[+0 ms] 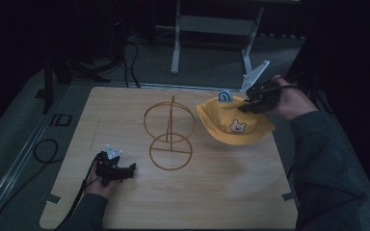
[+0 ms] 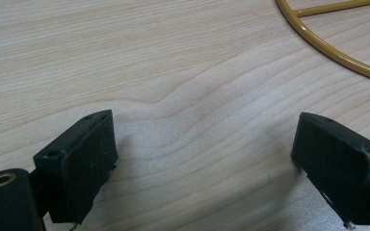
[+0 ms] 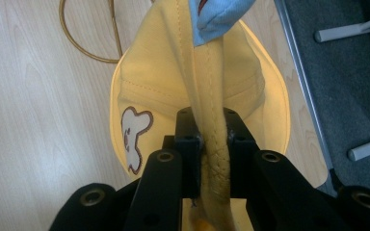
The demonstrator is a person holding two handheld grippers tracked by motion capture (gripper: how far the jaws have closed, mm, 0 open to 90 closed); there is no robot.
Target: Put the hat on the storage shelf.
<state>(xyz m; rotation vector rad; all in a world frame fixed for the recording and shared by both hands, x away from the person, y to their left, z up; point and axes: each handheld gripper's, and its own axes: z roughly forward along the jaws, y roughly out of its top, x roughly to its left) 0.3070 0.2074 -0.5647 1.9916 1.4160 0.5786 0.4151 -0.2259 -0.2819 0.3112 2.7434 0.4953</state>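
Desk: pale wood-grain, smooth, matt. Hat: yellow woven cloth, stitched seams, matt; blue cloth tab at crown. Wire stand beside hat: thin metal, glossy gold. Gripper pads: black, matt plastic.

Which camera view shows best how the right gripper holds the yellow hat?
The right gripper view: the right gripper has its jaws shut on a stitched fold of the yellow hat, seen close up. The high view shows the hat whole, raised at the gripper's side, but the grip is small and dark. The left gripper view gives wood and a wire ring.
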